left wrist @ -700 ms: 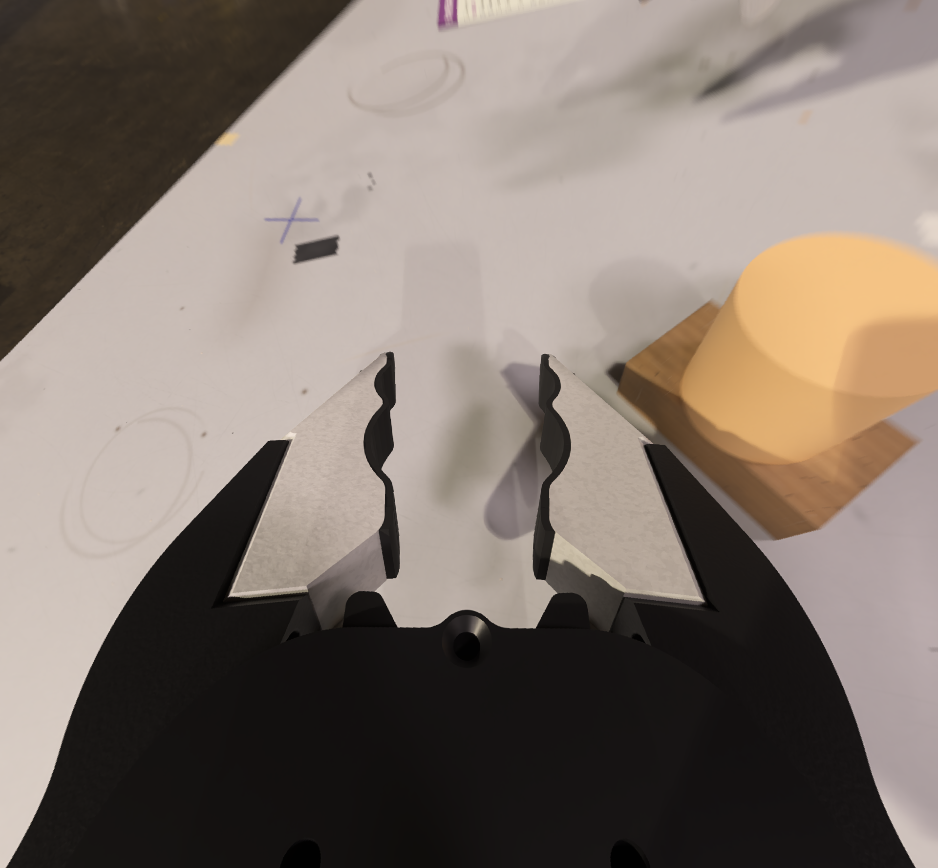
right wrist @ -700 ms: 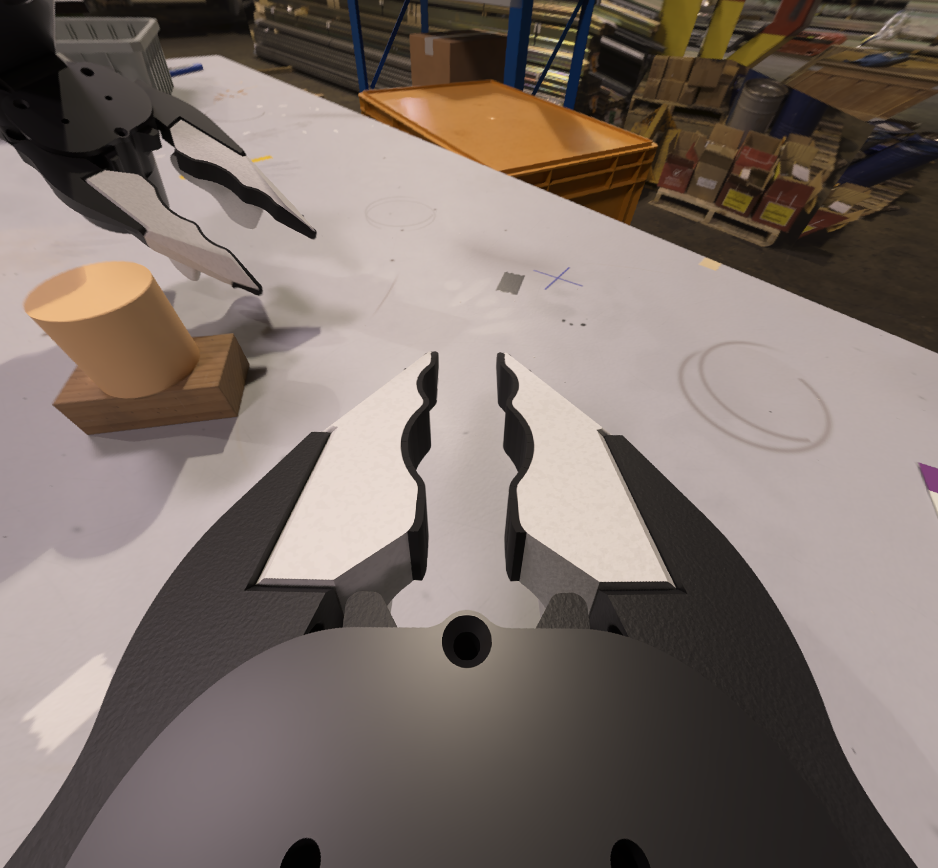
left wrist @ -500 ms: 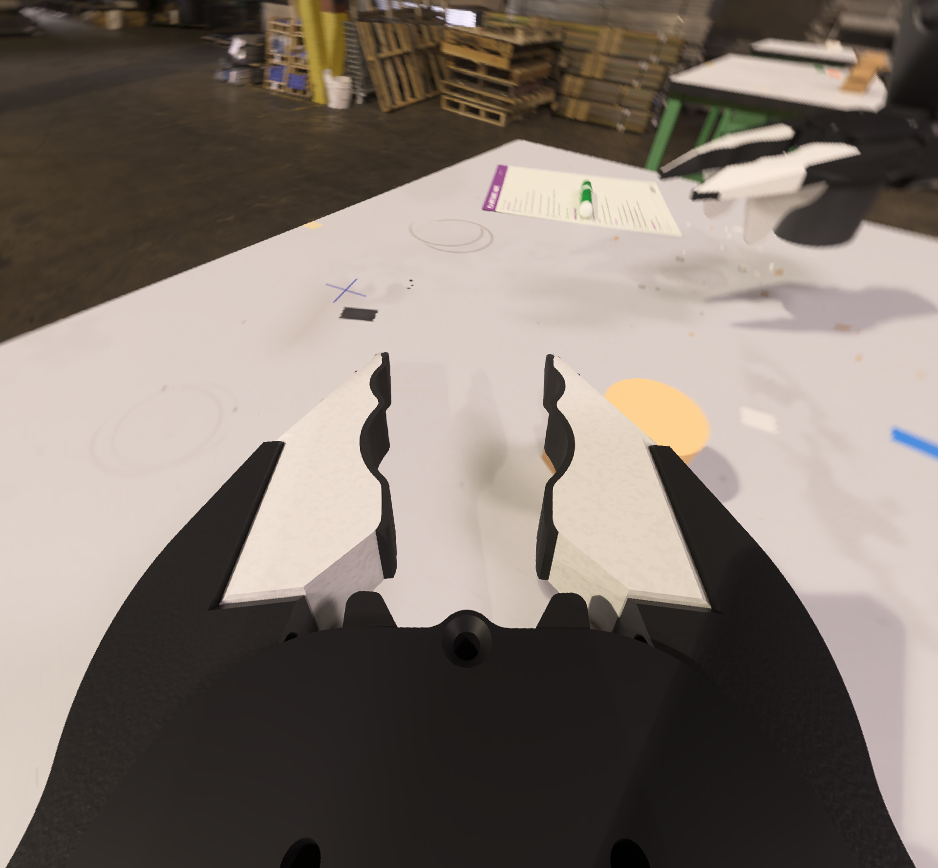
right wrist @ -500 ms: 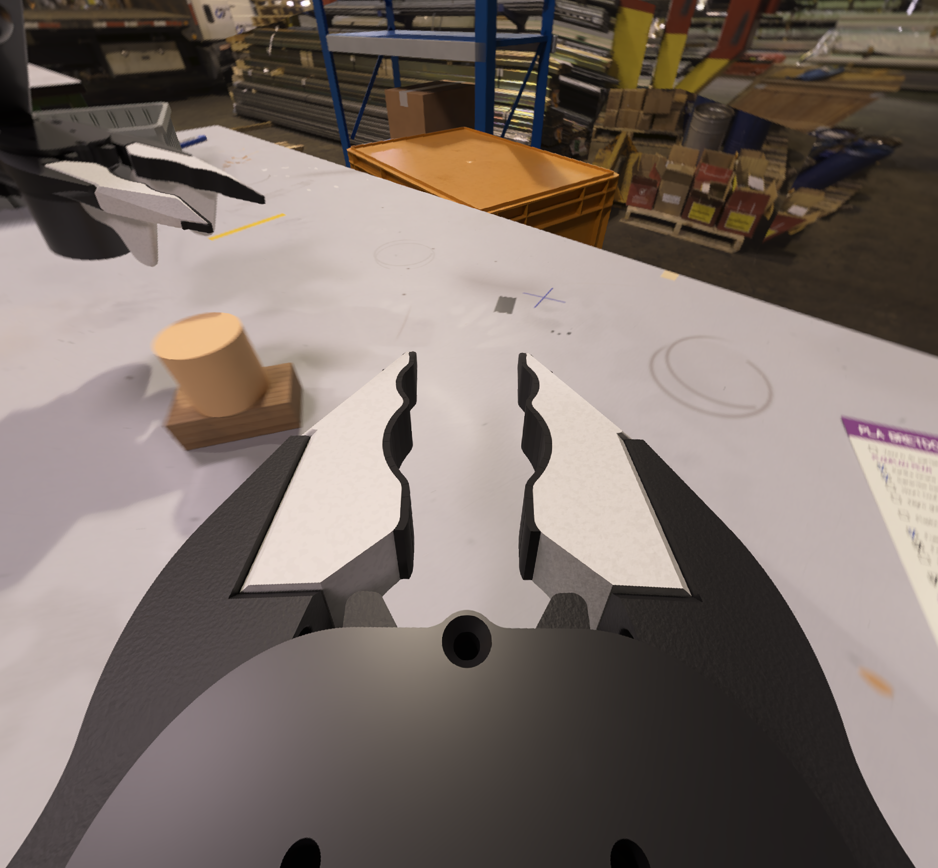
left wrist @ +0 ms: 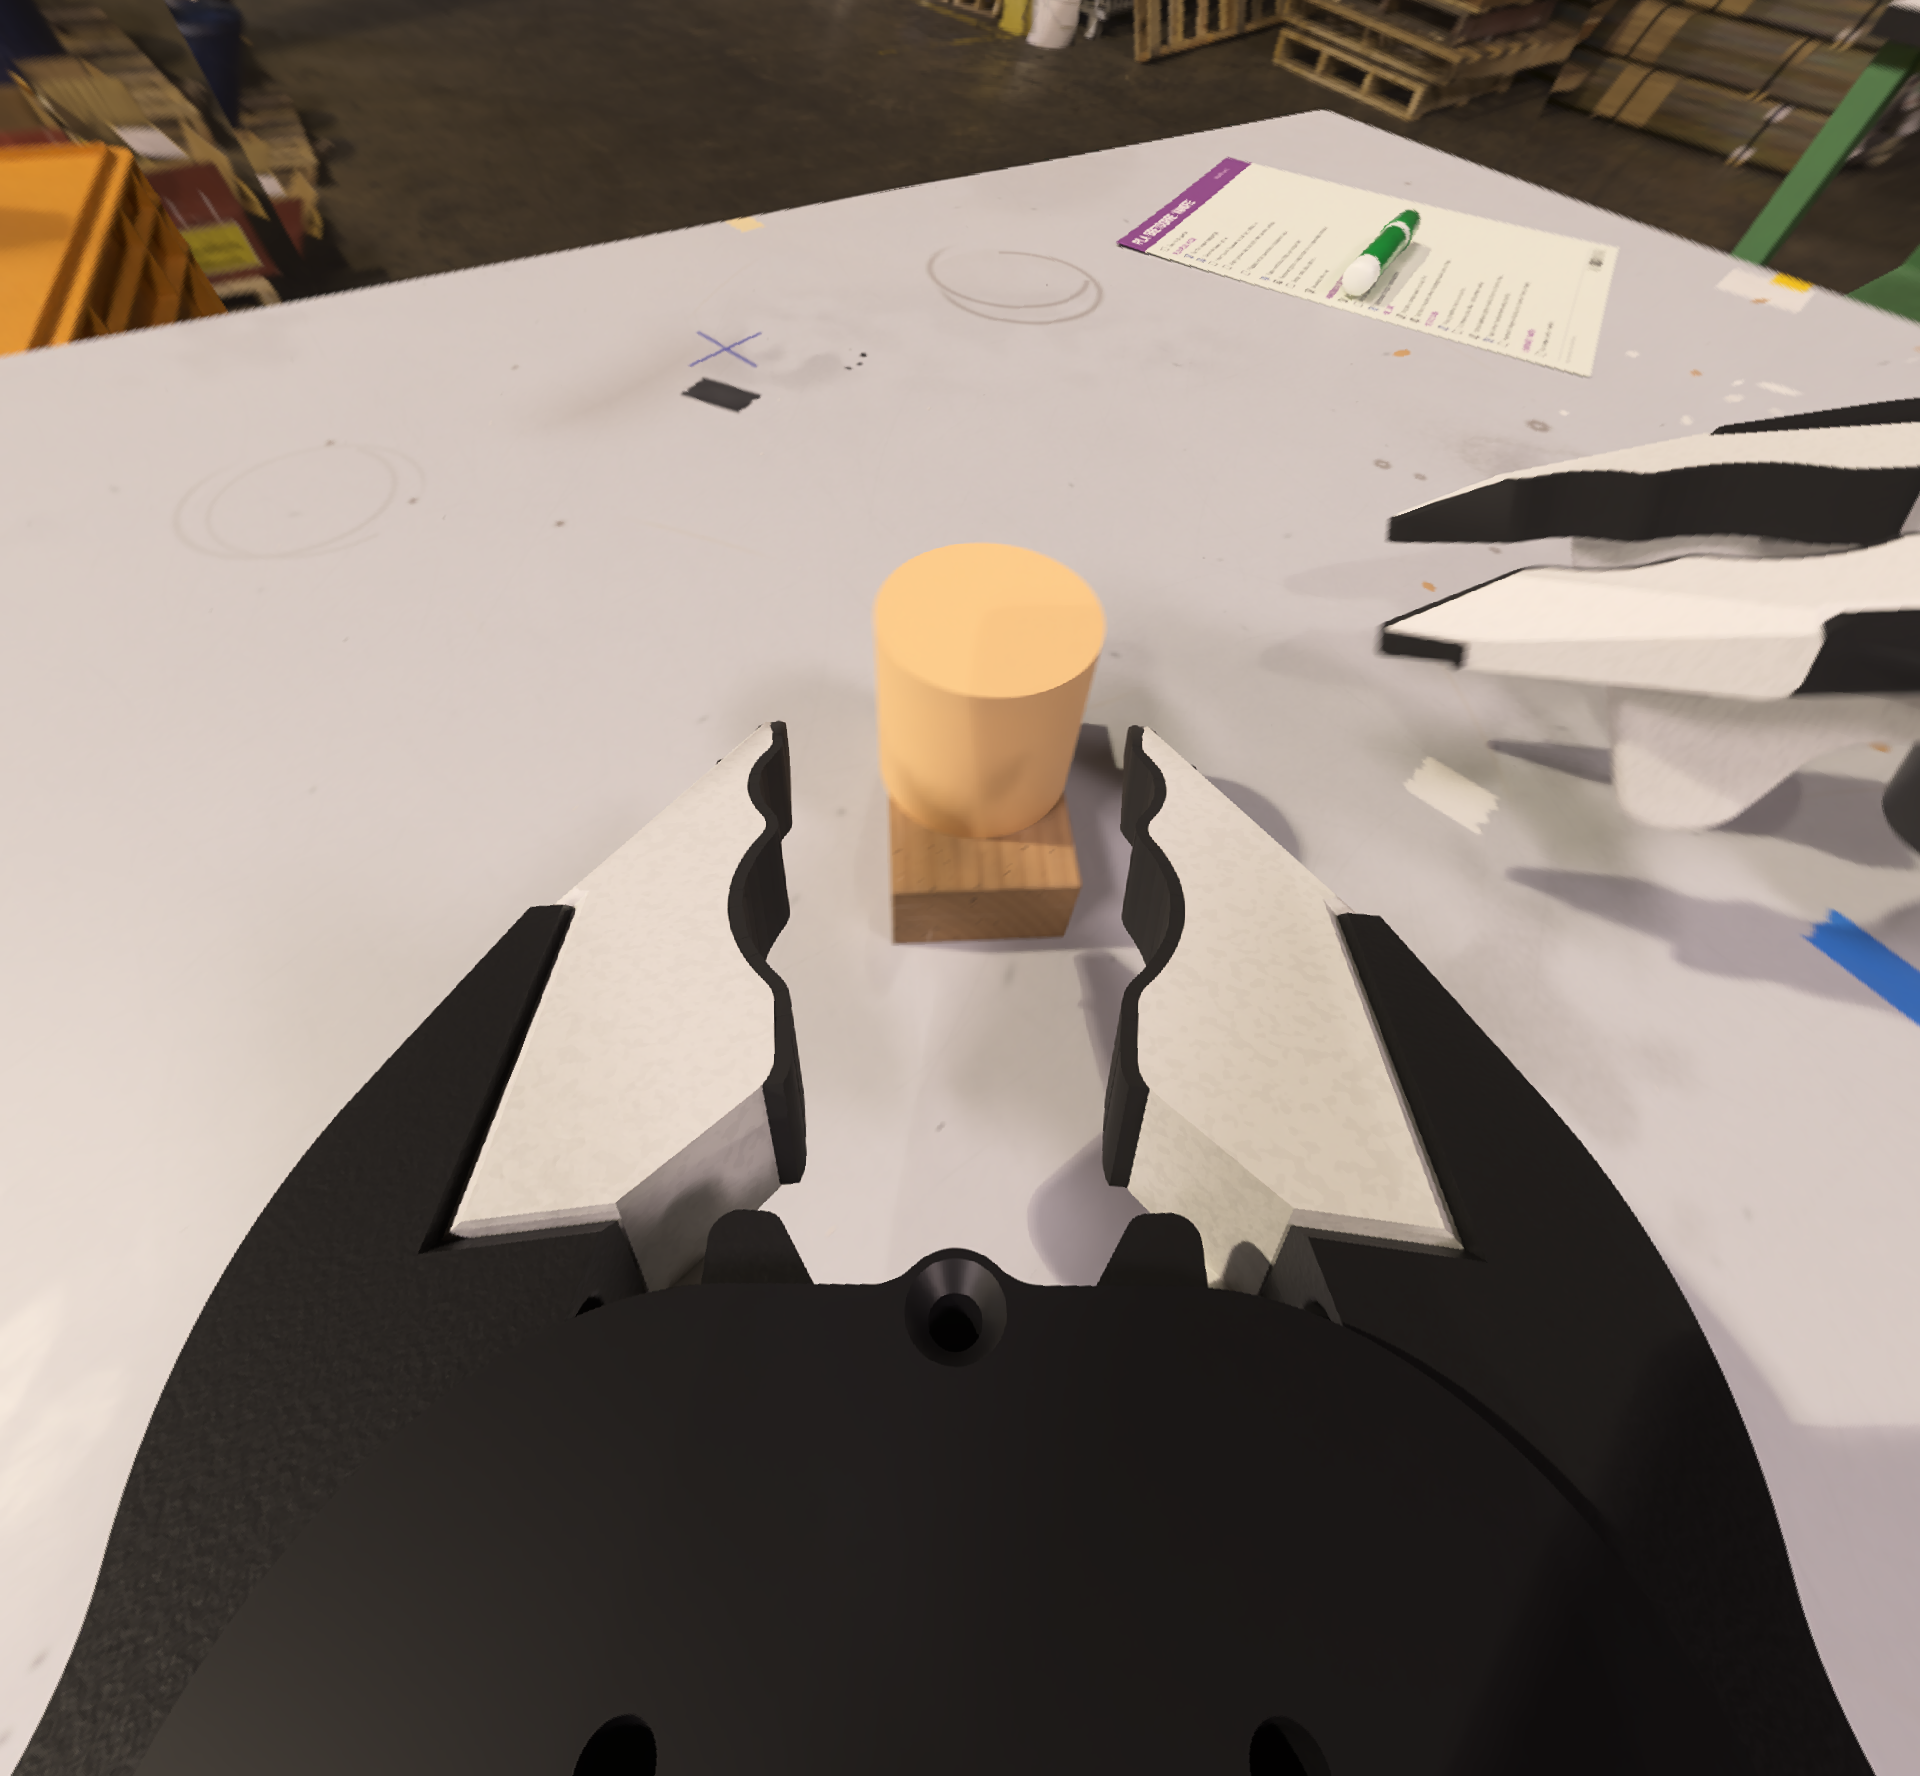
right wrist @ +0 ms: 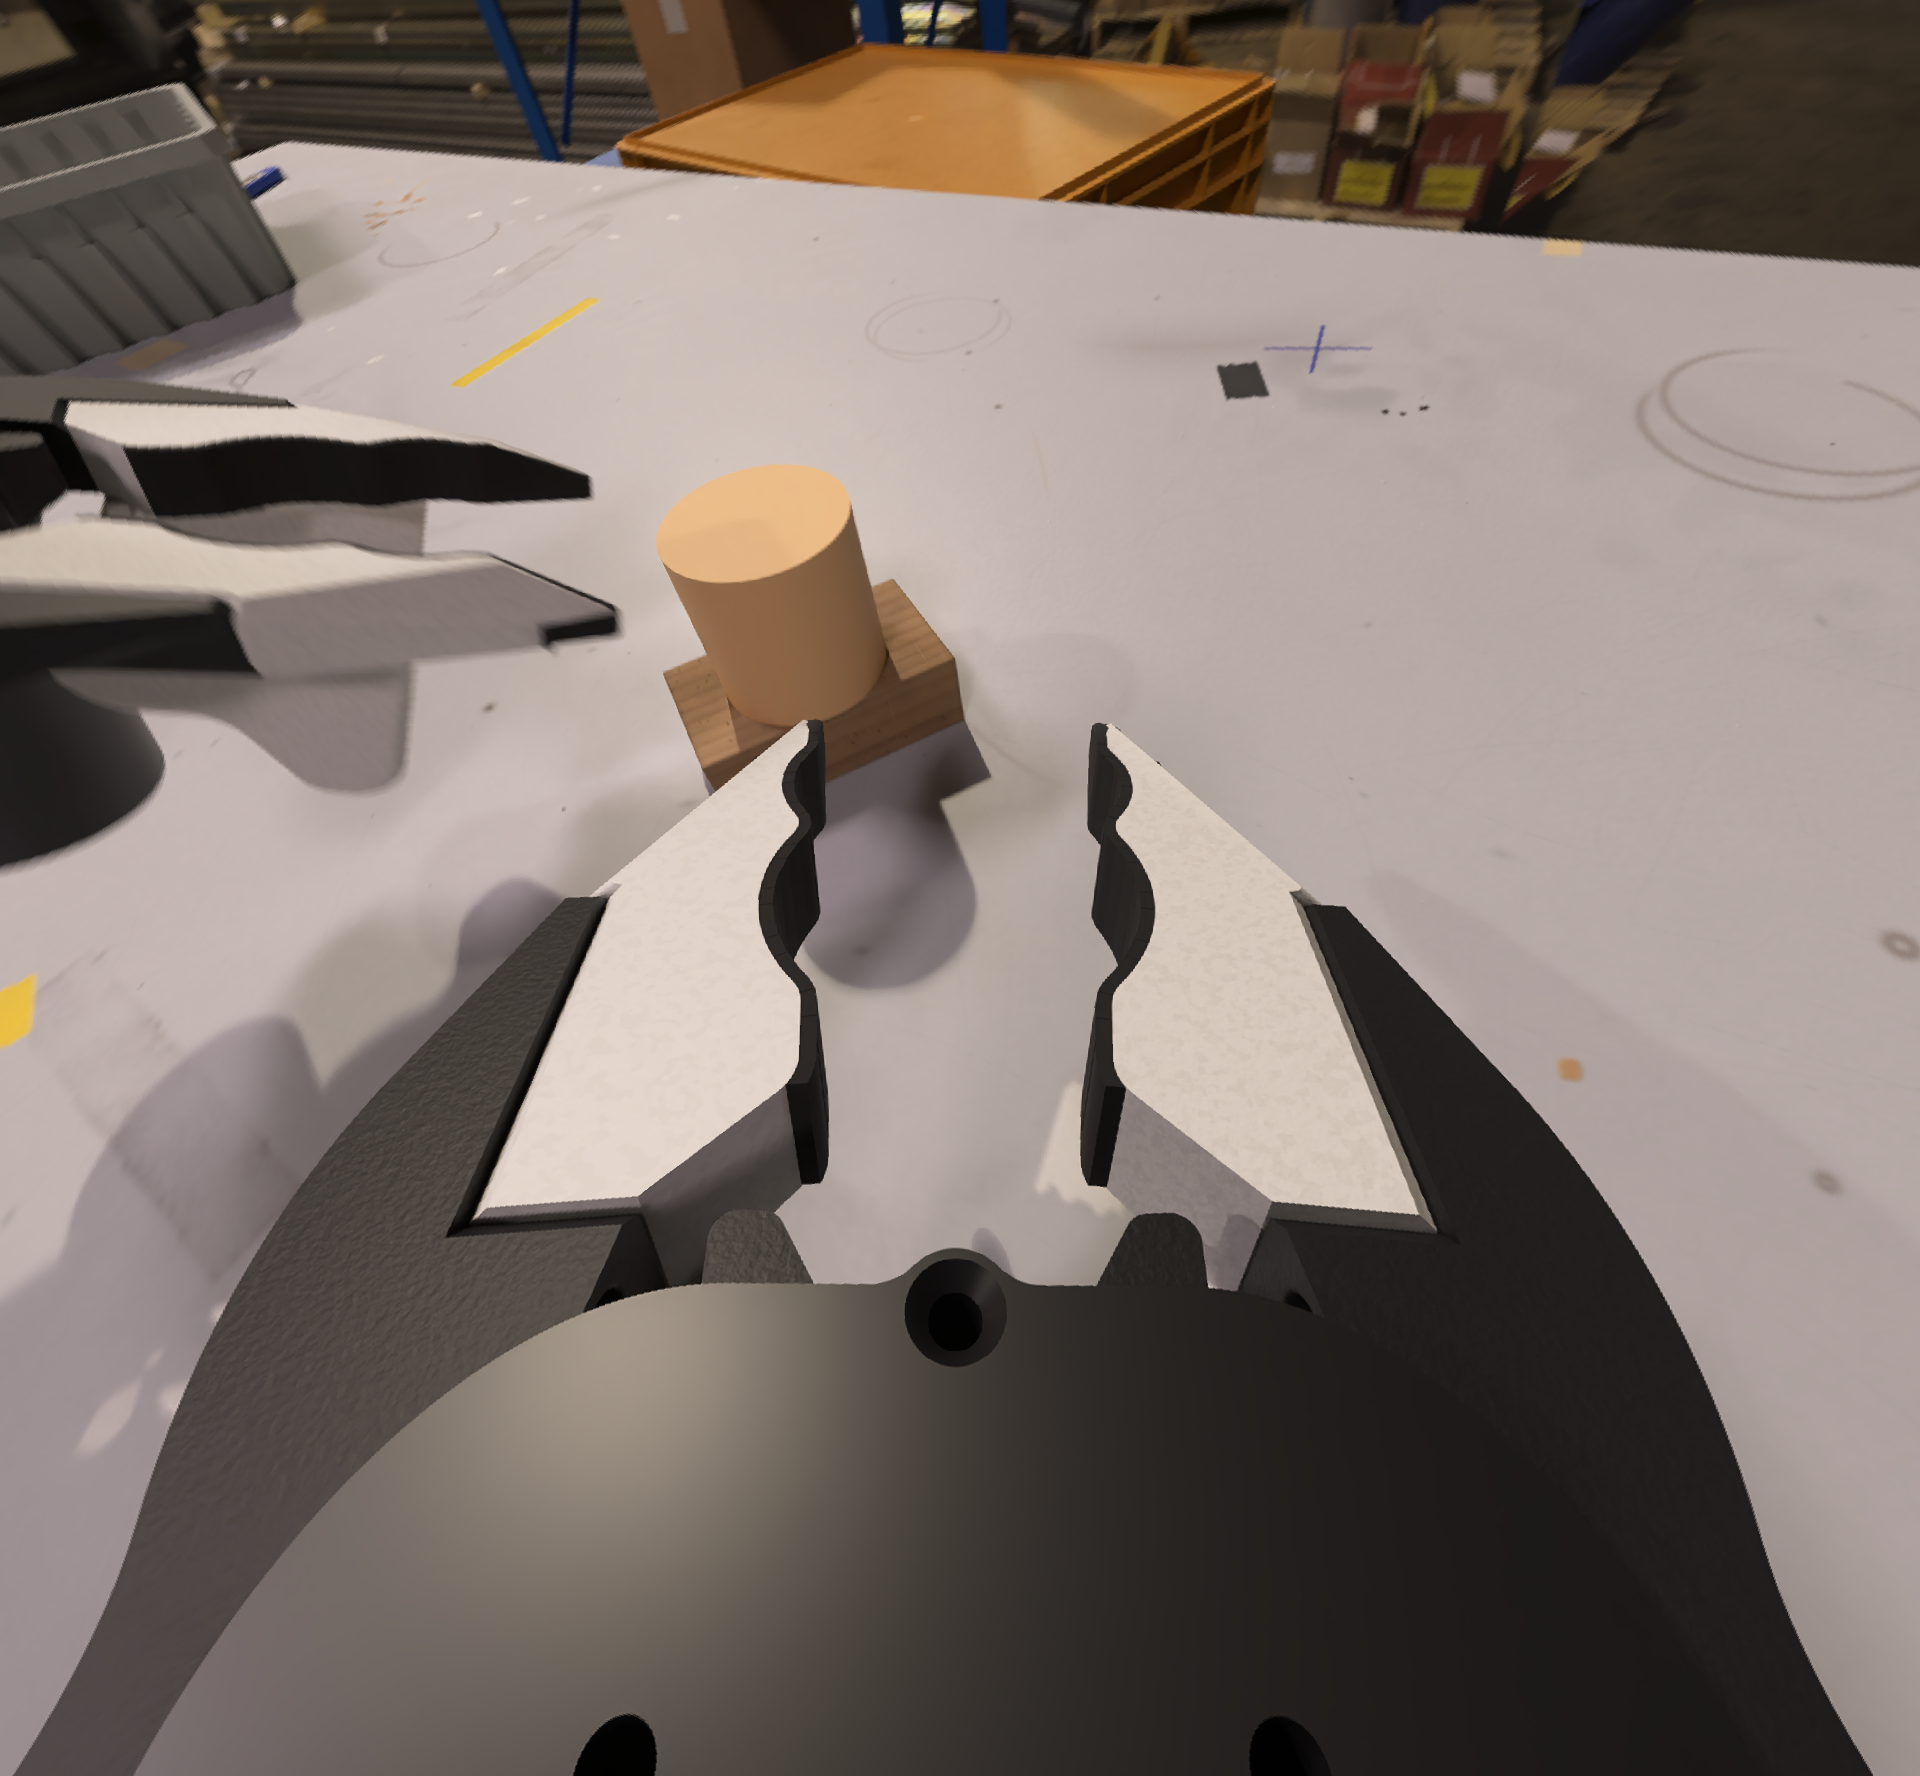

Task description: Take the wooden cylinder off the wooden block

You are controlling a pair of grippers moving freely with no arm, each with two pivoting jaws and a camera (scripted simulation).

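Note:
A pale orange wooden cylinder stands upright on a small brown wooden block on the white table. My left gripper is open and empty, its fingertips on either side of the block, just short of the cylinder. In the right wrist view the cylinder and the block lie ahead and left of my right gripper, which is open and empty; its left fingertip overlaps the block's near corner. Each gripper also shows in the other's view, to the right in the left wrist view and to the left in the right wrist view.
A printed sheet with a green marker lies at the far right of the table. Blue tape sits at the right. A grey bin stands far left; an orange crate lies beyond the table edge.
Both grippers have swung round to face the cylinder and moved close to it. The right gripper's jaws have opened wider. The cylinder and block have not moved.

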